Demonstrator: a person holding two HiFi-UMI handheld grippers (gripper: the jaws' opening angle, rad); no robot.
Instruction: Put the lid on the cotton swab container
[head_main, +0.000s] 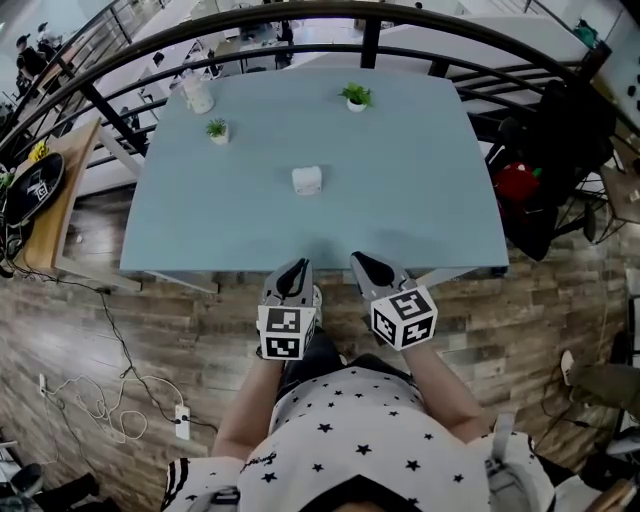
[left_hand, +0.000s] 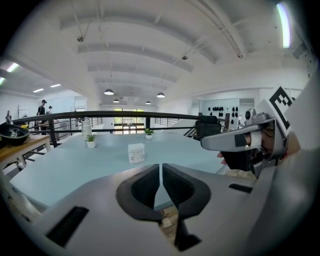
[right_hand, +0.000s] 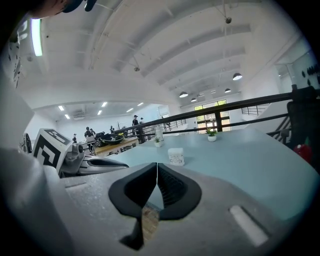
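Observation:
The white cotton swab container (head_main: 307, 180) stands near the middle of the light blue table (head_main: 420, 200). It also shows ahead in the left gripper view (left_hand: 136, 152) and the right gripper view (right_hand: 175, 156). I cannot make out a separate lid. My left gripper (head_main: 293, 272) and right gripper (head_main: 372, 268) hover side by side over the table's near edge, well short of the container. The left gripper's (left_hand: 161, 167) jaws meet with nothing between them. The right gripper (right_hand: 157, 167) is likewise shut and empty.
Two small potted plants (head_main: 217, 130) (head_main: 355, 96) and a white bottle (head_main: 198, 95) stand at the table's far side. A black railing (head_main: 300, 18) curves behind the table. A wooden side table with a black bowl (head_main: 35, 185) is at left, a red bag (head_main: 517, 182) at right.

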